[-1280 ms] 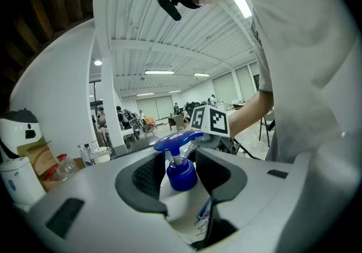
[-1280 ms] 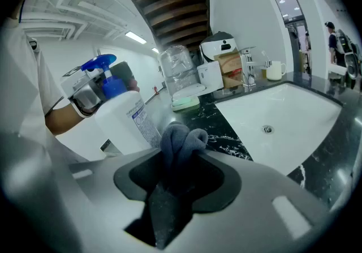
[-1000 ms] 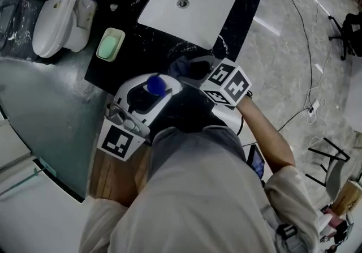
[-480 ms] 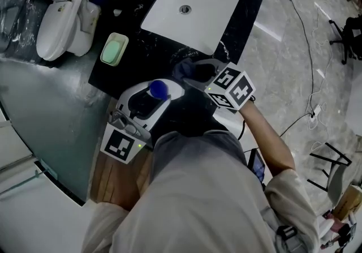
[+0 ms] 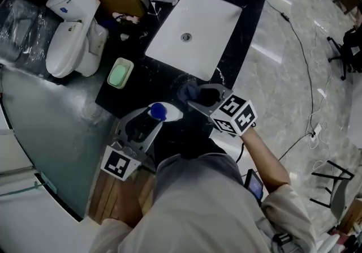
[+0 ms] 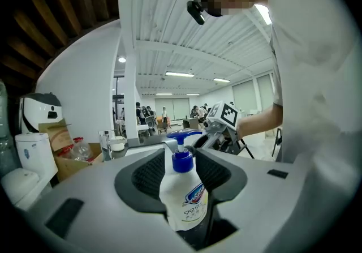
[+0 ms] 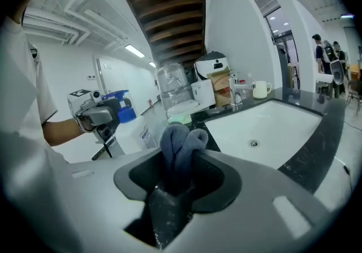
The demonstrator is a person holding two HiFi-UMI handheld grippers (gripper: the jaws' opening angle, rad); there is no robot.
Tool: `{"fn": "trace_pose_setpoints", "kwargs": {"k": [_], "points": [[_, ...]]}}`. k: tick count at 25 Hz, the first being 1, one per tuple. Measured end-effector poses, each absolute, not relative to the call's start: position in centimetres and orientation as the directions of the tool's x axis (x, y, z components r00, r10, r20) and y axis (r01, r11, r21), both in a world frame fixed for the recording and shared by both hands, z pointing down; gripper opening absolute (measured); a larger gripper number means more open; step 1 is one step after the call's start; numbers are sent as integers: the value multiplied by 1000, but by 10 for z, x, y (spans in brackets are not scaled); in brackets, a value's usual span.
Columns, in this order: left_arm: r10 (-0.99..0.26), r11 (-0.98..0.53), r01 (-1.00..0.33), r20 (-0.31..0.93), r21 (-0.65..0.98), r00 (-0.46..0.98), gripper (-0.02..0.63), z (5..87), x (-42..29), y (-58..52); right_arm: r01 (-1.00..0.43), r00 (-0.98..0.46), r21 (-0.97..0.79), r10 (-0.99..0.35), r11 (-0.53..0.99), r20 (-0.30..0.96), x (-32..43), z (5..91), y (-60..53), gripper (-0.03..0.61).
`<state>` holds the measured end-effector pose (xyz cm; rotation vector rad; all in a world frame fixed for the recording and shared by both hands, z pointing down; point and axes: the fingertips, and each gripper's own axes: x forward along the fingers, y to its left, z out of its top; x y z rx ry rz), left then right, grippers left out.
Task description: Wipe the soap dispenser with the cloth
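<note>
Left hand-held gripper (image 6: 184,162) clamped white plastic soap dispenser w/ blue pump (image 6: 184,201) at edge of black surface (image 5: 141,89); right hand-held gripper (image 7: 180,162) pinched folded grey-blue cloth (image 7: 176,140). Over prev. sec. cloth rose beside pump, bottle rolled: wiping prob. ongoing.

On the front label of the white plastic soap dispenser bottle with a blue pump (image 6: 182,195), at the lower centre of the left gripper view, the digits "99.9" are printed under a blue and red emblem. The emblem's lettering cannot be read. Only black-and-white square code patterns are borne by the white marker cube (image 5: 235,116) at the centre right of the head view.
</note>
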<state>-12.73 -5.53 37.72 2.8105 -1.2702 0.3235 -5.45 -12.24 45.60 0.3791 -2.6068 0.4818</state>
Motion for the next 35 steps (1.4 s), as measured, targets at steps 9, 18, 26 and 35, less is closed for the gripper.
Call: {"fn": "trace_pose_setpoints", "kwargs": {"k": [9,18,26,35], "points": [[-799,-592,-805,154,-32,581,95,362,-136,-50,-397,-877,-207,-304,894,372,-32,405,-119,141],[-879,-460,-887,123,40,461,6,359,-149,-48,-436,-886,-152,-394,887,245,-28,369,-87,138],[-907,-380,-914,138,141,399,6,358,-150,-28,-490,-863,-128,-460,862,207,-26,354,-48,133],[-915,-362,-918,127,159,383,6,359,-147,5,-520,-847,-132,-490,844,206,-16,349,3,133]]}}
